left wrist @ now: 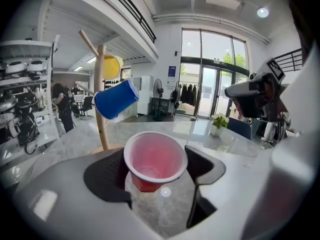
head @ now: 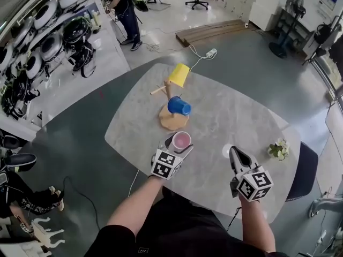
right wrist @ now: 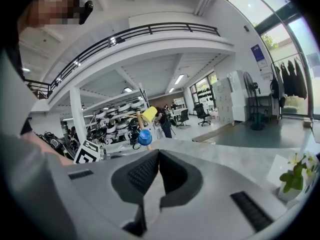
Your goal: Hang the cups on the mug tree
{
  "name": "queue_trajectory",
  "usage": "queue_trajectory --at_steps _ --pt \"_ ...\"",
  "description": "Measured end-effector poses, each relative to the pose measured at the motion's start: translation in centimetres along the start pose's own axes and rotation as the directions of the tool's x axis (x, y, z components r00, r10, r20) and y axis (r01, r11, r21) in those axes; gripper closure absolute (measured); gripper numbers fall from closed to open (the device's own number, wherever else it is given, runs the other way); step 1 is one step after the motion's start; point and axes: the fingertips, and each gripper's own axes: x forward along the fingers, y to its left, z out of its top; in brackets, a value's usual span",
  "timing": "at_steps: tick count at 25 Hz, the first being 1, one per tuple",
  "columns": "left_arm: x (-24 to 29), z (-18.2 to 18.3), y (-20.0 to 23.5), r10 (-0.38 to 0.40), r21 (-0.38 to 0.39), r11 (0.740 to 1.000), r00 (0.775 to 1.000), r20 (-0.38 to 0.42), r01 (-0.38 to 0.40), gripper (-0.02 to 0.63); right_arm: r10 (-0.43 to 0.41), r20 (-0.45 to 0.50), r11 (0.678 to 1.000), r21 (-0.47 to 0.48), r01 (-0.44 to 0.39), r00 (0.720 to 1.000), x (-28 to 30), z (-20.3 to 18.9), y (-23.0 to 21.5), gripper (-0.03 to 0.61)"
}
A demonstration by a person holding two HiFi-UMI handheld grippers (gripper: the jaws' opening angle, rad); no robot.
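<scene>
L gripper (left wrist: 159,165) jaws seemingly pinch red cup (left wrist: 152,154); R gripper (right wrist: 158,159) jaws pressed together.

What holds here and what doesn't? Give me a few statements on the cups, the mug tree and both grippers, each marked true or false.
1. The blue cup hangs on the mug tree. True.
2. The yellow cup lies on its side on the table. False: it hangs on an upper peg of the mug tree, above the blue cup.
3. The red cup sits between the jaws of the left gripper. True.
4. The right gripper carries a cup. False: its jaws are together with nothing between them.
</scene>
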Motion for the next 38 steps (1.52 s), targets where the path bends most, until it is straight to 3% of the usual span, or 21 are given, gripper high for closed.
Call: queue_trajectory --at_steps 8,18,26,38 --pt "-4.6 4.4 0.2 0.048 0.019 0.999 0.997 0.065 -0.05 0.261 0.055 0.029 0.998 -0.038 -0.054 0.998 0.6 1.6 2.1 0.566" --pt "-9.8 5.8 4.1 0.107 -0.031 0.994 0.988 0.113 -0.104 0.261 0.123 -0.009 0.984 -0.125 -0.123 0.992 4.3 1.3 7.8 0.566" --pt "-15.6 4.8 12.5 0.097 -0.049 0.995 0.98 0.175 -0.09 0.261 0.09 -0.046 0.978 -0.184 -0.097 0.995 10.4 0.5 14.6 0.566" --pt "-24.6 3.9 26.4 -0.037 0.047 0.998 0.986 0.161 0.03 0.261 0.007 0.02 0.999 -0.045 -0.007 1.0 21.6 1.7 29.3 0.566"
